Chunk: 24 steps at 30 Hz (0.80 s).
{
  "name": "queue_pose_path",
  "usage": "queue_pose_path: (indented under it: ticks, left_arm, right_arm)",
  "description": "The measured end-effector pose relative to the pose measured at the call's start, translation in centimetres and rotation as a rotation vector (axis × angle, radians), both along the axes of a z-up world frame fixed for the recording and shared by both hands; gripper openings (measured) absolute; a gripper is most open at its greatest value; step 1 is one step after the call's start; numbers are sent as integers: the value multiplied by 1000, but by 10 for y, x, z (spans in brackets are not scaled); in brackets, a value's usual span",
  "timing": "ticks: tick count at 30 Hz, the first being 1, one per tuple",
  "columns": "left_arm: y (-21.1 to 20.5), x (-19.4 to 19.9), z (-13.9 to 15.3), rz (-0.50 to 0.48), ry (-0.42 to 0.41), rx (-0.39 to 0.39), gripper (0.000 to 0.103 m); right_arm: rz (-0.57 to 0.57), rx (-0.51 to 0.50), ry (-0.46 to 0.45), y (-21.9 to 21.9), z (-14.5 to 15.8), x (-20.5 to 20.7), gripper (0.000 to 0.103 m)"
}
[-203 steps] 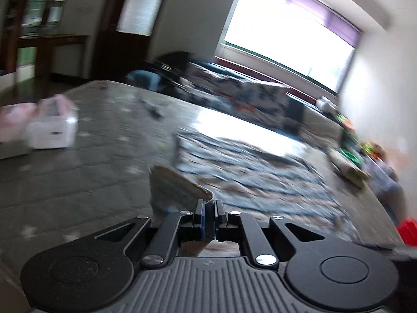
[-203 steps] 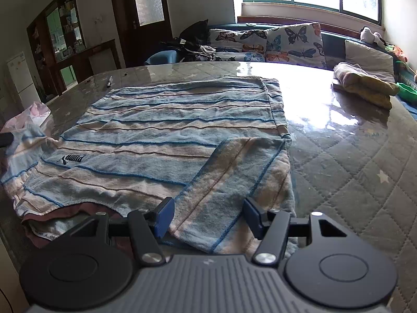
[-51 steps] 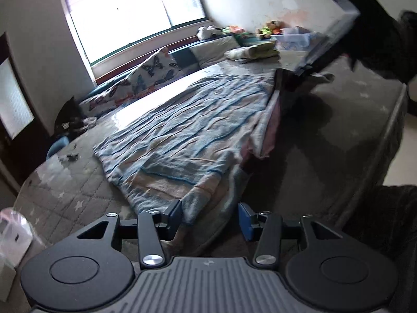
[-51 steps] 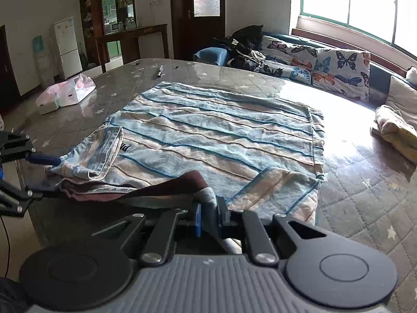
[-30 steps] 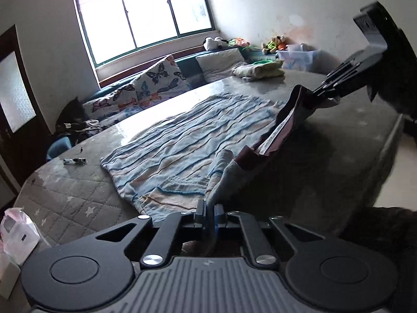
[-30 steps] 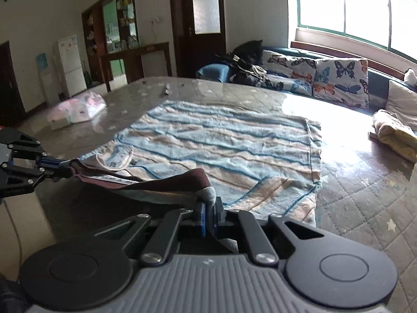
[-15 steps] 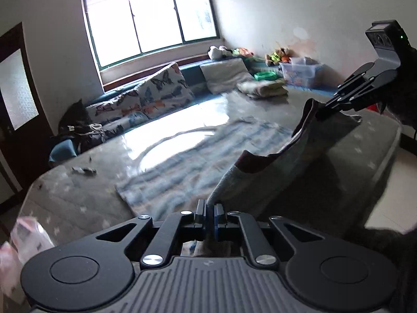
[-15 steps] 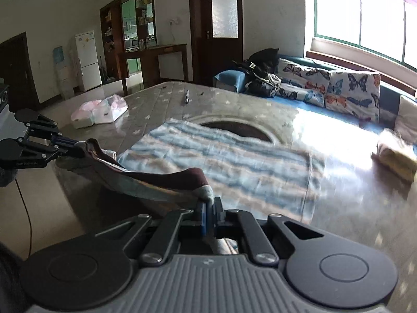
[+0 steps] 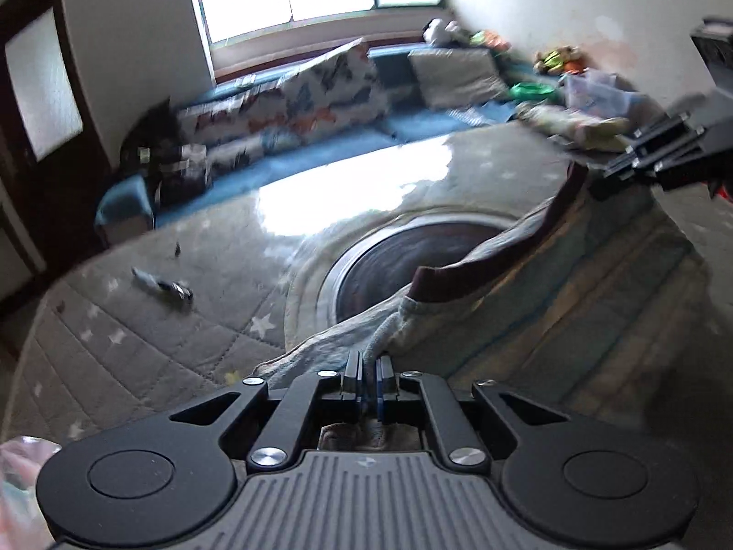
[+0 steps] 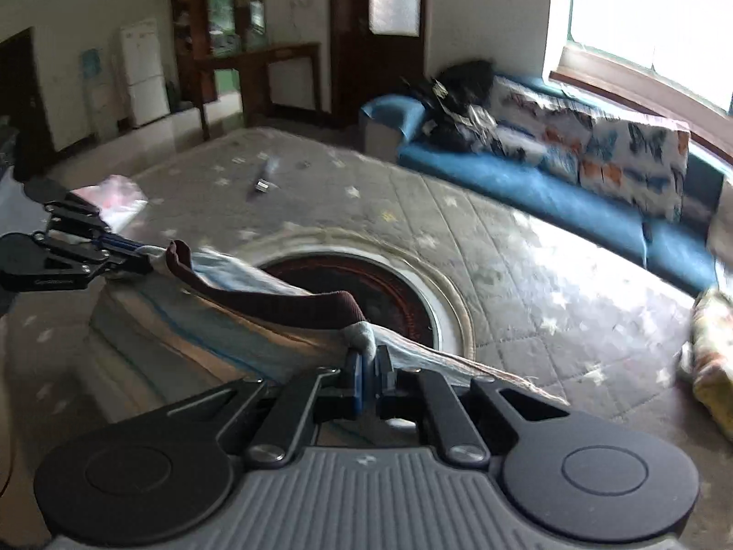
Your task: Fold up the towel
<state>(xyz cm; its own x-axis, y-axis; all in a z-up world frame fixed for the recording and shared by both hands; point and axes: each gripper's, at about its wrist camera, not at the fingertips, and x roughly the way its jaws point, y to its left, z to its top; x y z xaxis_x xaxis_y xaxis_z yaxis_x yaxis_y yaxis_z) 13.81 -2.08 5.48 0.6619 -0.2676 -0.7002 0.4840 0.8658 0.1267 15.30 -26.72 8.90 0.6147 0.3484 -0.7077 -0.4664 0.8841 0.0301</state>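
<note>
I am pinching one corner of the towel [image 9: 481,293] in my left gripper [image 9: 369,378], jaws clamped tight on the cloth, and pinching the other corner in my right gripper [image 10: 369,378], likewise clamped on it. The dark hem is hanging taut between the two grippers above the table [image 9: 137,334], with the rest of the striped cloth draping down onto the near part of the quilted cover. Step in hand, as I judge it: carrying the held edge across for a fold. Next move calls for keeping both corners level and laying them square on the opposite edge before letting go. That far edge is hidden under the lifted cloth, so I cannot check alignment. Both views are blurring; a small dark object [image 9: 162,285] near the table's far left edge is too smeared to identify.
</note>
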Motion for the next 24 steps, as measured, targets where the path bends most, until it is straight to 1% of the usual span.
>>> queue_pose_path:
  ticks: [2,4,8,11,14,17,19,21,23,24]
  left_arm:
    - [0,17,-13,29,24,-4,6]
    - [0,24,-21,45,34,1,6]
    - [-1,34,-27,55,46,14,6]
    - [-3,35,-19,45,26,27,6]
    - [-4,39,-3,36,-3,25,6]
    - [-4,52,6,57,-21,14,6]
    - [-6,67,2,89,-15,5,6]
    - [-10,82,-8,120,2,8,8]
    - [-13,91,-19,154,15,14,9]
    - [-14,96,-25,171,22,17,10]
  right_arm:
    - [-47,24,33,0,-22,20,4]
    - [-81,30,37,2,-44,33,4]
    - [-113,55,53,0,-67,42,4]
    - [-123,63,39,0,-69,42,5]
    - [-114,49,5,0,-58,39,5]
    - [-122,59,-29,-1,-50,43,5]
    - [-160,66,-39,-2,-51,51,10]
    - [-201,69,-15,-1,-61,61,11]
    - [-237,63,7,-1,-70,70,20]
    - [-251,56,15,-1,-75,73,21]
